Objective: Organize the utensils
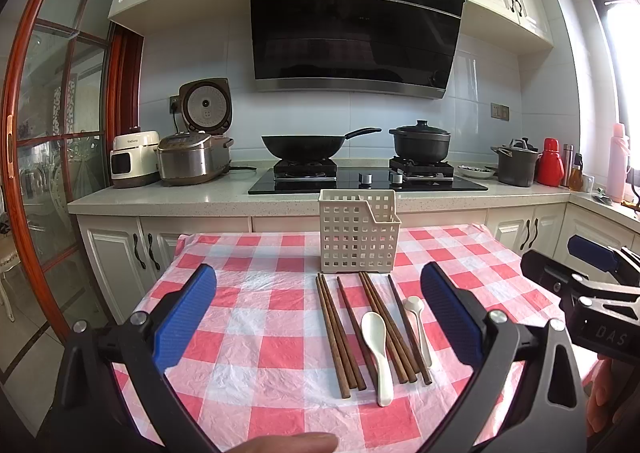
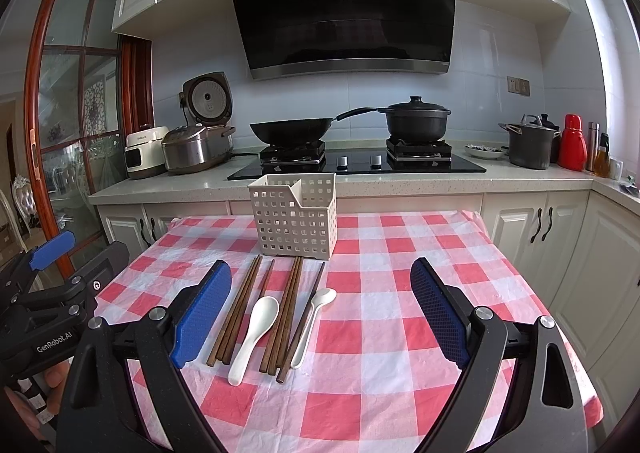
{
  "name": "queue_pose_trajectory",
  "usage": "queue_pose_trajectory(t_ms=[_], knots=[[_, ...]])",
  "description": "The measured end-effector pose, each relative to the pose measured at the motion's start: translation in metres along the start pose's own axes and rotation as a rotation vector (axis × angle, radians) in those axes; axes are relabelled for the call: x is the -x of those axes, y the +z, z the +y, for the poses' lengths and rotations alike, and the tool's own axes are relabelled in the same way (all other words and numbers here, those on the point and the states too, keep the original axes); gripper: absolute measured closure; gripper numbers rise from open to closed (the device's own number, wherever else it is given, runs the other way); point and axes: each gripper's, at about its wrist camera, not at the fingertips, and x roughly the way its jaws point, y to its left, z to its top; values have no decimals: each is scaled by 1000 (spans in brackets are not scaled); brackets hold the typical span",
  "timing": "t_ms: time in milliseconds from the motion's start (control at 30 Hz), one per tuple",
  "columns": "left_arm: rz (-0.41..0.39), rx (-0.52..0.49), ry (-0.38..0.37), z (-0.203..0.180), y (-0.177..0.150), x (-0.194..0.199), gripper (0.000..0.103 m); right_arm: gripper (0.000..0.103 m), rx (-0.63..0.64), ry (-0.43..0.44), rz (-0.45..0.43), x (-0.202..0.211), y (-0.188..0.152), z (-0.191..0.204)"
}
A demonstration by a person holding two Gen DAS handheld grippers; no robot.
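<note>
Both wrist cameras look forward, slightly down, from the table's [image 1: 256, 317] near edge toward the stove [image 1: 366, 179]. Side by side, they share the basket [image 1: 358, 237], the chopsticks [image 2: 240, 313] and the far counter [image 2: 520, 177].

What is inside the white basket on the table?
Through the white basket holes nothing shows; only a slanted divider. Its floor is hidden. Chopsticks and spoons lie on the tablecloth before it.

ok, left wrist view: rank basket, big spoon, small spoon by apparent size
1. White basket, clearly largest.
2. Large white spoon.
3. Small white spoon, partly tucked beside a chopstick.
The basket stands farthest from the camera, so its lead is real.
</note>
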Motion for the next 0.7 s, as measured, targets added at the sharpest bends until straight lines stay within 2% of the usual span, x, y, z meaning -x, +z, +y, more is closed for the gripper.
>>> queue_pose_trajectory(t_ms=[700], knots=[[8, -5, -4, -2, 2, -1, 4, 18, -11, 2, 7, 0, 0, 0]])
